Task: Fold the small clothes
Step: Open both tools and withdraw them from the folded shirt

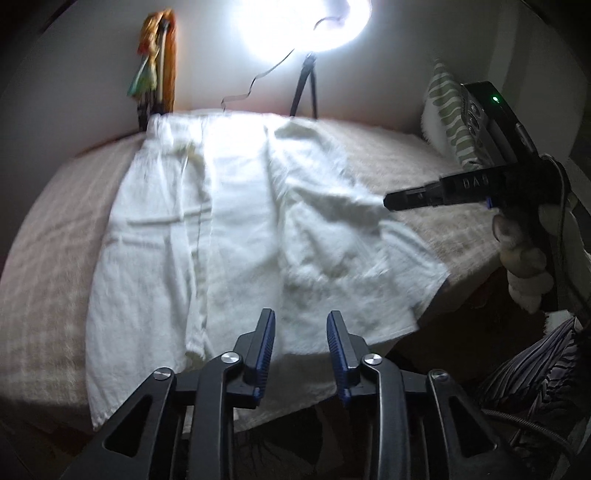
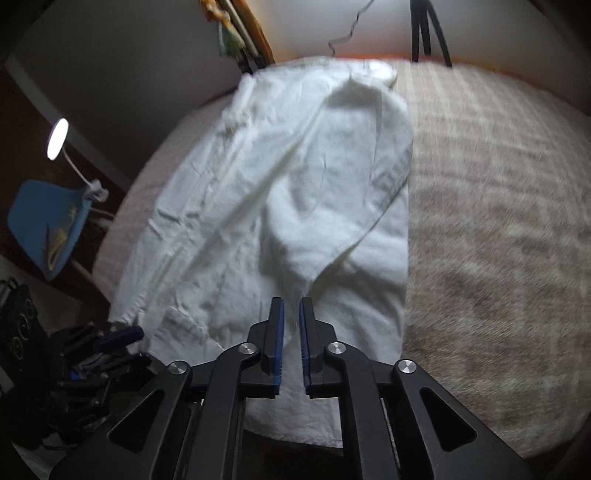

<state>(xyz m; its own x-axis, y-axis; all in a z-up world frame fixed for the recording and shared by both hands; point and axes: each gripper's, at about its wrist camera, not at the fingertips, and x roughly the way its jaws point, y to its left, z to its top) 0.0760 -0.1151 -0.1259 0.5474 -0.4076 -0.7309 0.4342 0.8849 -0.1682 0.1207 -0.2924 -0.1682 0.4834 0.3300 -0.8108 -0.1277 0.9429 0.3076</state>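
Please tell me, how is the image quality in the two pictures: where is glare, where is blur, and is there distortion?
Left wrist view: the ring light blows out to pure white and washes out the far end of the white garment; fabric detail is smeared by blur. Right wrist view: dimmer, no strong glare, but the bed cover streaks with motion blur. Both views: fisheye bending and dark corners.

Both wrist views look steeply down, close (side by side), sharing the white garment (image 1: 229,229).
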